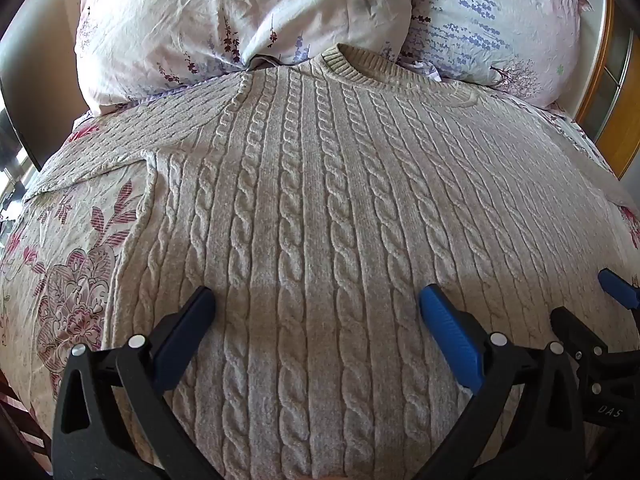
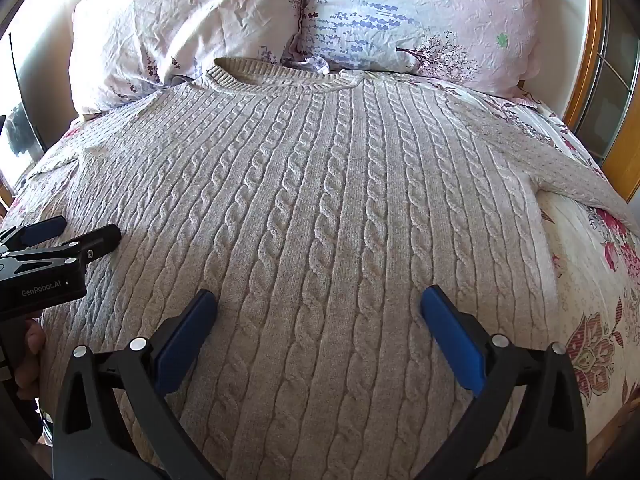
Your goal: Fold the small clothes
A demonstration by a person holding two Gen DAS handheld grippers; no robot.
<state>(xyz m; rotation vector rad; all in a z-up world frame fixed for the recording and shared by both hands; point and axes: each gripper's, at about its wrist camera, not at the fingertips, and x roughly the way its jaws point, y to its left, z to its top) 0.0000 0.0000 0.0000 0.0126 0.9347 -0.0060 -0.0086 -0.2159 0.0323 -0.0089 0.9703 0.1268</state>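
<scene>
A beige cable-knit sweater point(image 1: 320, 184) lies flat on the bed, collar point(image 1: 360, 66) toward the pillows, sleeves spread out to both sides. It fills the right wrist view too point(image 2: 320, 200). My left gripper point(image 1: 318, 300) is open and empty, hovering over the sweater's lower body. My right gripper point(image 2: 319, 302) is also open and empty, over the lower body further right. The right gripper shows at the right edge of the left wrist view point(image 1: 616, 288). The left gripper shows at the left edge of the right wrist view point(image 2: 68, 232).
The bed has a floral sheet point(image 1: 68, 280). Two floral pillows point(image 1: 224, 20) point(image 2: 420, 16) lean at the head. A wooden frame point(image 2: 588, 60) stands at the right. The sheet shows beside the sweater's right hem point(image 2: 592, 320).
</scene>
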